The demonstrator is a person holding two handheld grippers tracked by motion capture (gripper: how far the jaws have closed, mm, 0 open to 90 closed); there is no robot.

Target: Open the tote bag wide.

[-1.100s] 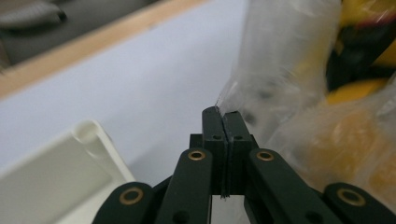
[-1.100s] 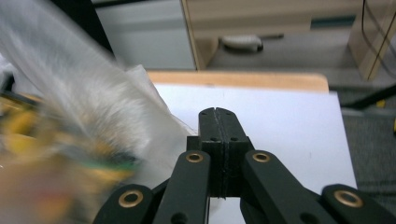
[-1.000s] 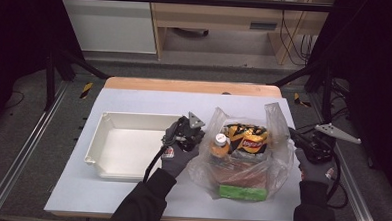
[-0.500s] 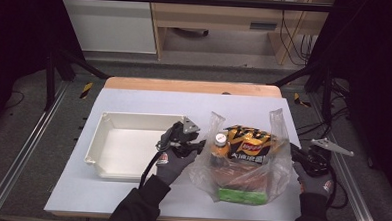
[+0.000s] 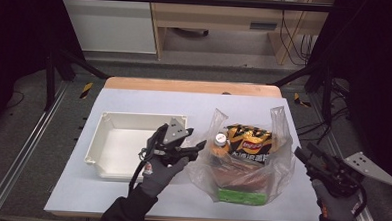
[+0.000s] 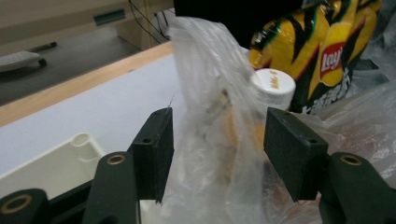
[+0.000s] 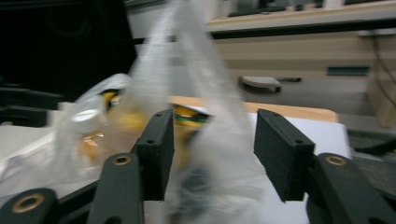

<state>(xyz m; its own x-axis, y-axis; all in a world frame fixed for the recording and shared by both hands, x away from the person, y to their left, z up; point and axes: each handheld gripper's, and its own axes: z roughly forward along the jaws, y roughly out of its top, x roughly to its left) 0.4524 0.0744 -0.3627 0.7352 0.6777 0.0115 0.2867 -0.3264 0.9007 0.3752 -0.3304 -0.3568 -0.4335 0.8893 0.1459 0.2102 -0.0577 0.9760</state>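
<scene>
Clear plastic bag [image 5: 246, 165] sits on the tabletop [image 5: 134, 100], right of the white tray [image 5: 127, 142]. Inside: chip bag [image 5: 247, 140], white-capped bottle [image 5: 220, 141]. Left tool [image 5: 198, 146] wide open, bag's left handle [image 6: 210, 93] between its 2 jaws, ungripped. Right tool [image 5: 302, 155] wide open just beside the bag's right side, holding nothing.

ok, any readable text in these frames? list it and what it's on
"Lay's": red logo on the yellow and black chip bag inside the plastic bag.
Large print on the chip bag's front, high view: too blurred to read.
Yellow print on the white bottle cap: too small to read.
Green package at the bag's bottom: no legible text.
</scene>
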